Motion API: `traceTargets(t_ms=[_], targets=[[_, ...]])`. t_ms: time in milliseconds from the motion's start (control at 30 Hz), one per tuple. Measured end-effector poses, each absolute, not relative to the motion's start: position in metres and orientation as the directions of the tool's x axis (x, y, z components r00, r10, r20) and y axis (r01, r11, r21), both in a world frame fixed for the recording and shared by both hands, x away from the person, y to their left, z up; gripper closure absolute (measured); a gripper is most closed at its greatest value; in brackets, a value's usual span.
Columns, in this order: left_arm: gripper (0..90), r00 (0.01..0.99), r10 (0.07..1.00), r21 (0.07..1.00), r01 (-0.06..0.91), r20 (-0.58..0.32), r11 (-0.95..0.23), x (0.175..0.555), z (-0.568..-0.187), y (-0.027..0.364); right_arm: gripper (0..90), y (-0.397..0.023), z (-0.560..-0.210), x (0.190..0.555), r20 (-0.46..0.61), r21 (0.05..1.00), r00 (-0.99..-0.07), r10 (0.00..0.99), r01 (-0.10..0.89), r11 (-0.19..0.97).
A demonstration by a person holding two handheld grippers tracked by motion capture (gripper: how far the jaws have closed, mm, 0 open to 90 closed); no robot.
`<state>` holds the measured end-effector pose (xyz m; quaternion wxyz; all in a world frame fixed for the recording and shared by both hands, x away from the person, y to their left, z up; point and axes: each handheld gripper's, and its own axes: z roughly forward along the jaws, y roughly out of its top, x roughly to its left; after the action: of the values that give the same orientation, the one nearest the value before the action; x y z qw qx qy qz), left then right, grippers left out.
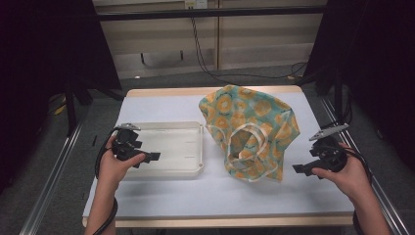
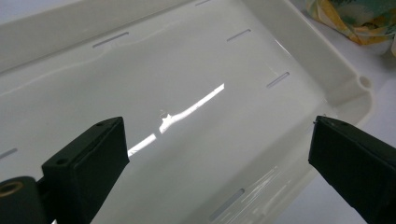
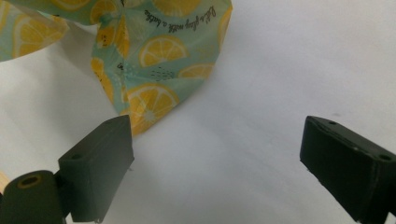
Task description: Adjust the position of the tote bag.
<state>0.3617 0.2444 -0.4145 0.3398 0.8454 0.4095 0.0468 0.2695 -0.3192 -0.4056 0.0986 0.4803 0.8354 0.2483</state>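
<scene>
While the cloth bag lies slumped right of the tray, both grippers, left and right, are held wide open and empty, apparently poised for grasping.

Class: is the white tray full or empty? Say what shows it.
Empty. The tray has a bare white floor in the high view and left gripper view; the lemon-print bag lies beside it.

White counter seen from above. At left, a shallow cream plastic tray, with the left hand-held gripper over its near-left part. At centre-right, a crumpled teal fabric bag printed with yellow lemon slices. The right hand-held gripper hovers just beside the bag's right edge, apart from it.
</scene>
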Motion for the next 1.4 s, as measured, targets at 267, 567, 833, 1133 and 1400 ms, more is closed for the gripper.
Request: traceTargets(t_ms=[267, 567, 833, 1133, 1400], targets=[[3.7, 0.649, 0.737, 0.616, 0.664, -0.191, -0.424, 0.36, -0.415, 0.244, 9.9, -0.317, -0.401, 0.274, 0.072, 0.49, -0.53, 0.845, 0.757, 0.433], [3.7, 0.661, 0.724, 0.612, 0.66, -0.196, -0.437, 0.36, -0.416, 0.243, 11.8, -0.312, -0.397, 0.279, 0.094, 0.419, -0.562, 0.822, 0.771, 0.479], [3.7, 0.657, 0.724, 0.606, 0.669, -0.211, -0.431, 0.361, -0.418, 0.244, 11.8, -0.311, -0.382, 0.287, 0.078, 0.379, -0.588, 0.805, 0.764, 0.522], [3.6, 0.665, 0.714, 0.598, 0.67, -0.219, -0.44, 0.361, -0.419, 0.243, 11.4, -0.311, -0.363, 0.294, 0.084, 0.331, -0.607, 0.791, 0.765, 0.552], [3.7, 0.668, 0.711, 0.597, 0.668, -0.218, -0.444, 0.361, -0.42, 0.241, 11.3, -0.315, -0.346, 0.301, 0.085, 0.268, -0.612, 0.786, 0.774, 0.574]])
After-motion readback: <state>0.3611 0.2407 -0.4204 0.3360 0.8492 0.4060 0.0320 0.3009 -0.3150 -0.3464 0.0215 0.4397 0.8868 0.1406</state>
